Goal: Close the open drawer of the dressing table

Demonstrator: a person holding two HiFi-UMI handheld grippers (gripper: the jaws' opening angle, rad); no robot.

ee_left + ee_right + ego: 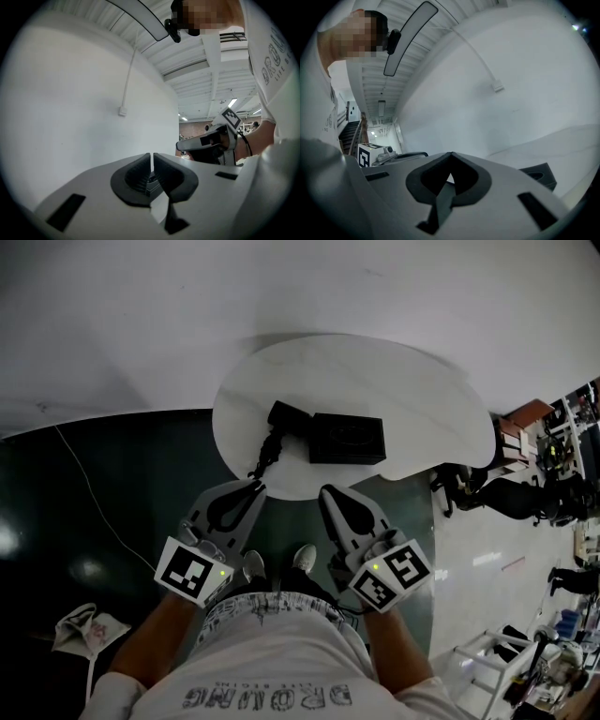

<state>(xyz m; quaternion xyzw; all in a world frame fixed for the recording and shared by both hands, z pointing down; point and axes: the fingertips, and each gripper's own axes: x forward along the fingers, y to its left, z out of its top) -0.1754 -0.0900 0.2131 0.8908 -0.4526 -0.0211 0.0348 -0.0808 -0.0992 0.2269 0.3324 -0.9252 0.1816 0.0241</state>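
– Currently, how do the two tools stand, and why?

– On the left gripper (pixel 251 488) the jaws are drawn to a hairline slit with nothing between them. On the right gripper (pixel 330 491) the jaws are fully together and hold nothing. Both point roughly level, side by side, with their tips just beside the near edge of the dressing table (pixel 431 399). Closed jaws probably suit pushing a front panel rather than gripping it.

– Where is the drawer?

– No view shows it. The white top hides whatever lies beneath, so open or shut cannot be determined. This stance fits a drawer either awaiting the push or already home.

– Surface and room?

– The top carries a black box (pixel 347 439) and a smaller black block (pixel 286 416) with a braided cord (pixel 267 454). A white wall (pixel 281 287) stands behind. The dark floor (pixel 112 484) is glossy, and workshop clutter (pixel 553 427) lies at right.
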